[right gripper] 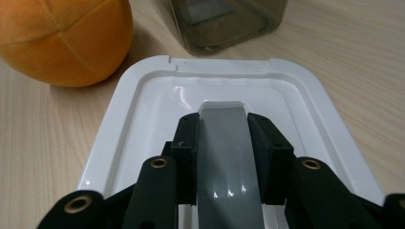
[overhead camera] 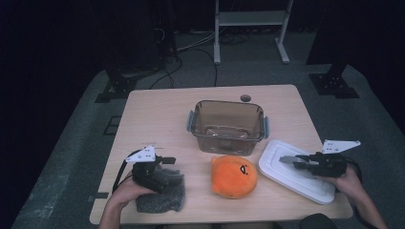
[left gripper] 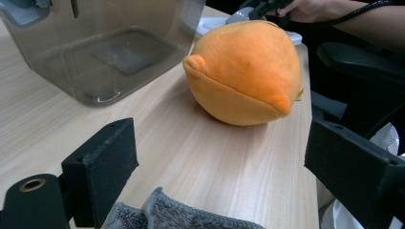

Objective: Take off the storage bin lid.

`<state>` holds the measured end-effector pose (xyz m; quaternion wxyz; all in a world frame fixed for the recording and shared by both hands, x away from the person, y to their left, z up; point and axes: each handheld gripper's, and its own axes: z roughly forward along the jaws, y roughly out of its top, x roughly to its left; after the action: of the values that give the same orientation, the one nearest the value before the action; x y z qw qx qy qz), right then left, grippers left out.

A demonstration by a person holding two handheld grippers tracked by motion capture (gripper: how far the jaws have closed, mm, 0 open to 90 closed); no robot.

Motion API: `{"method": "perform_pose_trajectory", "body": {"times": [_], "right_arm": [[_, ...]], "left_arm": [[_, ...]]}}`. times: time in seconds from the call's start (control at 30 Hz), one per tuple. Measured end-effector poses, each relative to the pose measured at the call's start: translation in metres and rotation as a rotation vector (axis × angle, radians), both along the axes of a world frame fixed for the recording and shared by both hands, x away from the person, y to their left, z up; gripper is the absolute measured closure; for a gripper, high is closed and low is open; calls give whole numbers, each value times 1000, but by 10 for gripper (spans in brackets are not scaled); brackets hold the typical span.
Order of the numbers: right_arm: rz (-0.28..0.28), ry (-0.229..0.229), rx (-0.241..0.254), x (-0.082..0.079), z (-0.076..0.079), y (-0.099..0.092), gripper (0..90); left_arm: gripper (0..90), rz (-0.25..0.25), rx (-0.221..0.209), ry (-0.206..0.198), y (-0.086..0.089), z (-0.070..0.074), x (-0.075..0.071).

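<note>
An orange plush toy (overhead camera: 234, 176) lies on the wooden table (overhead camera: 157, 114) in front of a clear grey container (overhead camera: 227, 104). My left gripper (overhead camera: 171, 167) rests over a grey fuzzy cloth (overhead camera: 162, 200) near the front left, open, with nothing between its jaws. In the left gripper view, that gripper (left gripper: 224, 157) faces the plush toy (left gripper: 243, 71), and the cloth (left gripper: 181, 217) lies just below. My right gripper (overhead camera: 298, 162) hovers low over a white lid (overhead camera: 282, 176) at the right, shut on a flat grey clip (right gripper: 222, 143). The lid (right gripper: 143, 105) lies under the clip.
The container (left gripper: 95, 57) stands with its top uncovered behind the toy, a grey latch on each end. A small round hole (overhead camera: 245, 98) marks the table's far edge. Beyond the table are dark stands and a white frame (overhead camera: 250, 19). The person's forearms enter from the bottom.
</note>
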<state>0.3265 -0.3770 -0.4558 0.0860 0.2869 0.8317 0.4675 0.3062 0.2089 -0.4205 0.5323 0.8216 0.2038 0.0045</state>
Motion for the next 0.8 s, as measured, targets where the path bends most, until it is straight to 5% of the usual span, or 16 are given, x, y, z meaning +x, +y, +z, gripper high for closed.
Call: {"method": "perform_pose_trajectory", "body": {"times": [0.33, 0.53, 0.8], "right_arm": [[-5, 11, 25, -5, -4, 1, 618], [-3, -8, 47, -7, 8, 4, 551], [70, -31, 76, -4, 31, 30, 461]], "left_arm": [[97, -1, 1, 1, 0, 0, 0], [97, -1, 3, 0, 0, 0, 0], [97, 1, 7, -2, 1, 0, 0]]}}
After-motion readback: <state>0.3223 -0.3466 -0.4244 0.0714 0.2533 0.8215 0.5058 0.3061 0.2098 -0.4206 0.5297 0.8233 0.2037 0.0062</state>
